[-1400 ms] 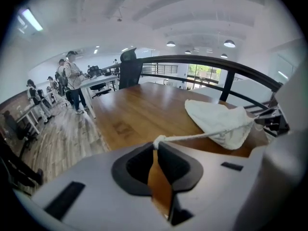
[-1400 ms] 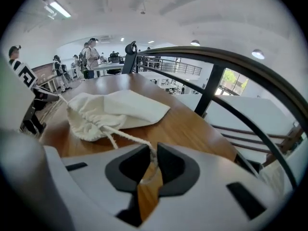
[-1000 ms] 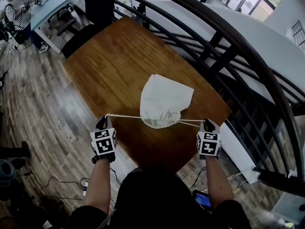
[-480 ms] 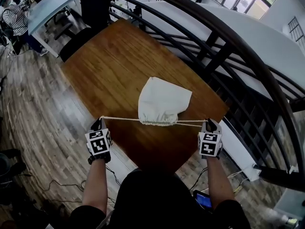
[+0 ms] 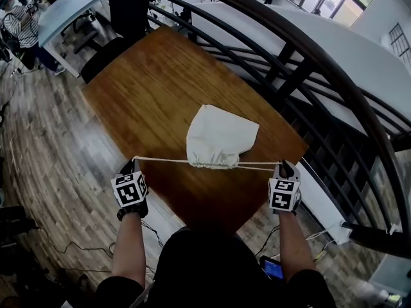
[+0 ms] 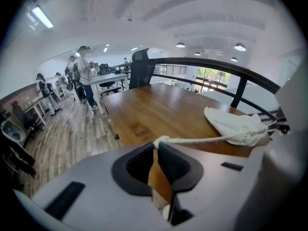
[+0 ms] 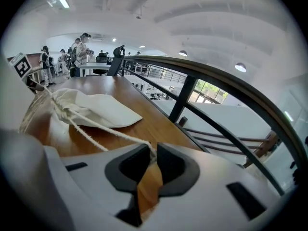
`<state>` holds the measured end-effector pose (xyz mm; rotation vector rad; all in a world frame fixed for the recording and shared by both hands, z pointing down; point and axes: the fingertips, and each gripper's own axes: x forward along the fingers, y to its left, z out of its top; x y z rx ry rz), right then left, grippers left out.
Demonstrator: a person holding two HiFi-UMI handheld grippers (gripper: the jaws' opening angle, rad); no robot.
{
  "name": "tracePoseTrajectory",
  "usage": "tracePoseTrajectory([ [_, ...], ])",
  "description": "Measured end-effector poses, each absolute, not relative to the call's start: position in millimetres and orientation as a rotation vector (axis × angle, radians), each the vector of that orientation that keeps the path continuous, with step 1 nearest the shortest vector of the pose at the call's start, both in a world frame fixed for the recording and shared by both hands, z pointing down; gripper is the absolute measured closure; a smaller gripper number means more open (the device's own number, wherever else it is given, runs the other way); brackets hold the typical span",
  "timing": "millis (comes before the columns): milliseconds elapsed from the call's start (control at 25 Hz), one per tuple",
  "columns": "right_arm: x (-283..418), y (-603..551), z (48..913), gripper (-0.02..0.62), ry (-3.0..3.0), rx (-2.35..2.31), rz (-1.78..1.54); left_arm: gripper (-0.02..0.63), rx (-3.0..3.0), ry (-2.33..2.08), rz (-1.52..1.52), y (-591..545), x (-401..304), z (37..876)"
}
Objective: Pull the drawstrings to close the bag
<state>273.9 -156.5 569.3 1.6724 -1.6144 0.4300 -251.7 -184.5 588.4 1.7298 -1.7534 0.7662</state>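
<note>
A cream cloth bag [image 5: 220, 138] lies on the wooden table [image 5: 154, 88], its mouth gathered tight toward me. Its drawstrings [image 5: 164, 161] run out taut to both sides. My left gripper [image 5: 133, 165] is shut on the knotted end of the left drawstring [image 6: 192, 140], at the table's left edge. My right gripper [image 5: 286, 167] is shut on the right drawstring [image 7: 103, 131], at the table's right edge. The bag shows puckered in the left gripper view [image 6: 236, 125] and in the right gripper view [image 7: 89, 109].
A dark curved railing [image 5: 321, 69] runs along the table's right side. A black chair [image 5: 128, 8] stands at the table's far end. People sit and stand at desks [image 5: 61, 8] beyond, at the upper left. Cables lie on the wood floor [image 5: 64, 172].
Both grippers have drawn slightly further apart, and the bag's mouth has gathered tighter. Since half a second ago almost nothing has moved.
</note>
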Motion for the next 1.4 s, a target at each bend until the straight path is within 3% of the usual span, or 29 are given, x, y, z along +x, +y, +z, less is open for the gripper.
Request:
tracePoseTrajectory([
  [1240, 302.4, -142.8, 582.8, 0.554, -1.559, 1.746, 0.499, 0.568, 1.604, -1.727, 0.653, -173.2, -265.0, 609.9],
  [1320, 317.2, -138.3, 585.7, 0.554, -1.497, 1.811, 0.539, 0.568, 1.517, -1.782, 0.597, -170.5, -278.3, 611.3],
  [1400, 374.9, -118.6, 584.5, 0.563, -1.328, 2.030, 0.677, 0.603, 1.321, -1.914, 0.462, -157.5, -330.8, 608.5],
])
